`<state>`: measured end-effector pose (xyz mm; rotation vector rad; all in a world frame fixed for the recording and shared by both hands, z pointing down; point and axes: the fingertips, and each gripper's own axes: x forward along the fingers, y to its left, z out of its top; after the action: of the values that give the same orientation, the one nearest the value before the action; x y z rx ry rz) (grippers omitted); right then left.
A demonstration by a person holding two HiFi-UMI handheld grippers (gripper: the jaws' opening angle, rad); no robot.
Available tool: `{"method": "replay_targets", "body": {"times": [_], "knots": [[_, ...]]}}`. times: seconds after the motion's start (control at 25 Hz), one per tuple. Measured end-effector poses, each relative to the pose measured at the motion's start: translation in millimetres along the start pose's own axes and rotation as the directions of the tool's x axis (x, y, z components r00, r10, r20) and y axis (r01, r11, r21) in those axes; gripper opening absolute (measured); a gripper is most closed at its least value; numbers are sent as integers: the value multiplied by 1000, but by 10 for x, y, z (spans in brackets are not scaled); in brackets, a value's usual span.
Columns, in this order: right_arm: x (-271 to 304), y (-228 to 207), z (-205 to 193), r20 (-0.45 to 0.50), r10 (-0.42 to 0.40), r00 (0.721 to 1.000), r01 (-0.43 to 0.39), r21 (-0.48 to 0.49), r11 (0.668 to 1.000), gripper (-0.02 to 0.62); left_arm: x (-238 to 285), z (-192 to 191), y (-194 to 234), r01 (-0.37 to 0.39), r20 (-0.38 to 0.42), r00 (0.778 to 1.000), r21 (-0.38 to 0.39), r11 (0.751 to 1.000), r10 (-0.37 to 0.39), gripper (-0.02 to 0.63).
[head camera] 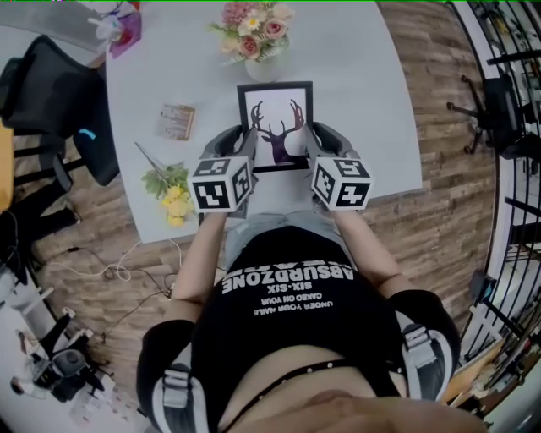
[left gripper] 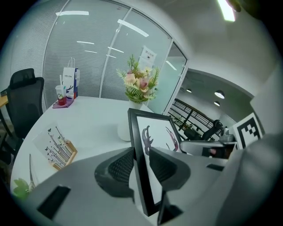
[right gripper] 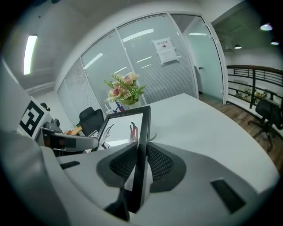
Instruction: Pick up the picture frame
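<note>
Black picture frame (head camera: 275,127) is pinched on its left edge by the left gripper (head camera: 246,150) and on its right edge by the right gripper (head camera: 311,145). It seems to be held clear of the table (head camera: 368,84).

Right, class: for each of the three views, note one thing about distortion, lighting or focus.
Head view: fisheye bows the edges of the table; light is even. Left gripper view: dark round vignette, a ceiling light glares bright. Right gripper view: same vignette, glass wall looks bowed, picture frame looks sharp.
</note>
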<state>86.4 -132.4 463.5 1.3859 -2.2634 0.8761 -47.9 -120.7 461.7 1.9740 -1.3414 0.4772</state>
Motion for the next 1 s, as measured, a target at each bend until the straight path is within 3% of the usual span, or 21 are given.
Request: {"method": "replay_targets", "body": {"times": [0.2,0.6,1.0], "knots": [[-459,192,98,48,65,997,-67,41,997,84,-443,27,-207,7,39,999,69,998,-10,97],[-639,258,208,88,144,986,-149,63,987,84,-695,154,-312,115,77,990,22,993,-116,92],[-691,291,270,82,174,981,-178,41,983,83,-783,196,-343,154,89,984,5,988,-154,87]]}}
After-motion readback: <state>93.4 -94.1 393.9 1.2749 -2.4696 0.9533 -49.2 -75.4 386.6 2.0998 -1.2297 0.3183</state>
